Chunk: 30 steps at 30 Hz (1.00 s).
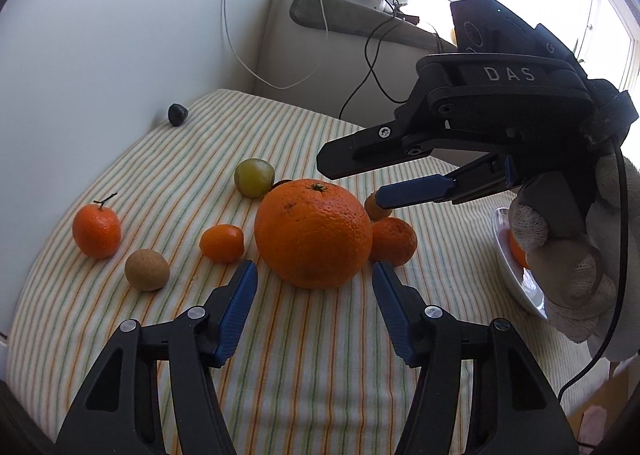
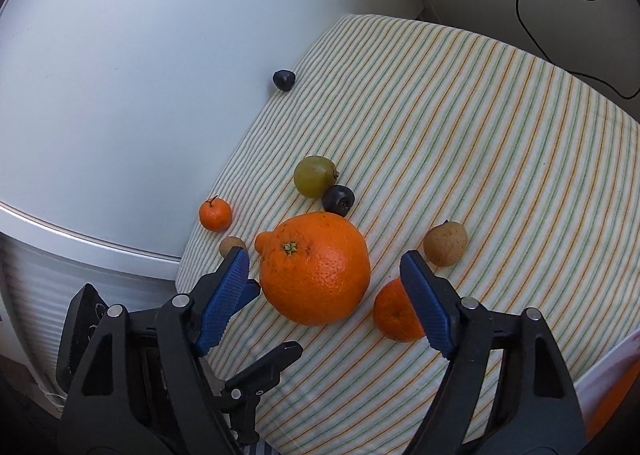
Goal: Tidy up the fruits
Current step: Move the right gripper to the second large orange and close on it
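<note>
With both tools spread wide and holding nothing, I've got my left gripper [image 1: 314, 275] low in front of the big orange [image 1: 313, 233] on the striped cloth [image 1: 200, 143], its blue fingers [image 1: 240, 307] just short of the fruit. My right gripper [image 2: 324, 267] hovers over that same orange, one finger to either side. Just behind sit a green grape [image 2: 315, 176] touching a dark plum [image 2: 338, 200]; far back, another dark fruit [image 1: 177, 114] by the wall.
</note>
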Each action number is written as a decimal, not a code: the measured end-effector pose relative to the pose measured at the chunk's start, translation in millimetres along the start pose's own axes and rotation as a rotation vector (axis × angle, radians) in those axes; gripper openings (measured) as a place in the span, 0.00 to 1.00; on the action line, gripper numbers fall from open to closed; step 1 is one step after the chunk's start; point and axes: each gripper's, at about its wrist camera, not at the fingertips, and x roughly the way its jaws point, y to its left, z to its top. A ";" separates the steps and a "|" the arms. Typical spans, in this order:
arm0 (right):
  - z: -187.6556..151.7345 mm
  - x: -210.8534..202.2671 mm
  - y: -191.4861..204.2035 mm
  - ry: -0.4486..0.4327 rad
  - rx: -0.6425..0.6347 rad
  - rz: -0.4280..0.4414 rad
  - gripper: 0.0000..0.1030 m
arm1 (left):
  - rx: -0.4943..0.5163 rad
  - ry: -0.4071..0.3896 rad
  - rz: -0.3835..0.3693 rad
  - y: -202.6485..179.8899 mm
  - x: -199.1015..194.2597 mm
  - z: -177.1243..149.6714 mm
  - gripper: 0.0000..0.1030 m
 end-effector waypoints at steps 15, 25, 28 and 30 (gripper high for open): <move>12.3 38.3 1.3 0.066 0.014 0.024 0.79 | 0.000 0.029 -0.007 -1.8 19.5 0.3 0.54; 13.8 50.6 1.2 0.089 0.026 0.032 0.70 | -0.005 0.034 -0.008 -2.9 22.5 0.6 0.53; 13.7 51.2 2.5 0.087 0.031 0.027 0.70 | -0.006 0.033 -0.010 -3.4 21.9 0.3 0.53; 13.0 49.5 3.1 0.084 0.035 0.023 0.70 | -0.007 0.032 -0.012 -2.7 21.9 0.3 0.53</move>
